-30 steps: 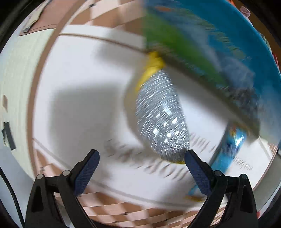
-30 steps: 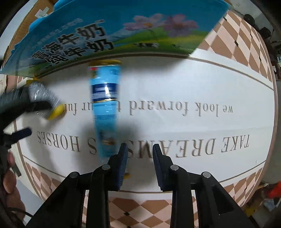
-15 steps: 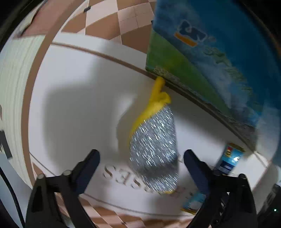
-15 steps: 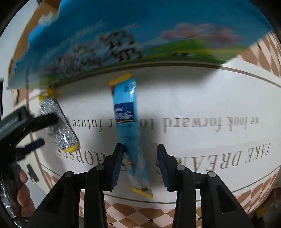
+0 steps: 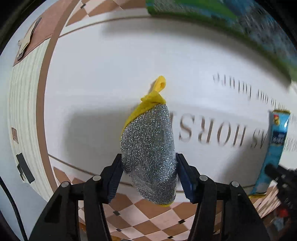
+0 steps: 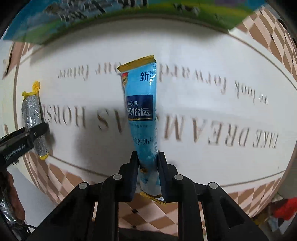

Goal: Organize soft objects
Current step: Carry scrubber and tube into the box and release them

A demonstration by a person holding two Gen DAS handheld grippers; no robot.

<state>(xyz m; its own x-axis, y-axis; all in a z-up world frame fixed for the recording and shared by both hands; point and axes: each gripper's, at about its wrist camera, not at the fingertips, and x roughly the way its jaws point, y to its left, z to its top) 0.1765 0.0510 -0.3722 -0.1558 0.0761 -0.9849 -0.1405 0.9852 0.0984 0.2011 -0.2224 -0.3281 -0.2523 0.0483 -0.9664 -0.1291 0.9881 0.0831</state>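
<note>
Now both tools have just closed — left tool (image 5: 148,173) pinching scrubber (image 5: 148,148), right tool (image 6: 148,166) pinching sachet (image 6: 142,111).

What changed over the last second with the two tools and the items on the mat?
Both tools' jaws have just been closing: the left tool now clamps the silver scrubber, the right tool the blue sachet. Both items lie on the lettered mat as before.

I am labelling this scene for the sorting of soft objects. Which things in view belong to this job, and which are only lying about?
Belonging to the job:
- silver and yellow scrubber, between the left gripper's pads
- blue sachet, pinched in the right gripper

Only lying about:
- big blue and green carton, past the sachet
- white table with printed words
</note>
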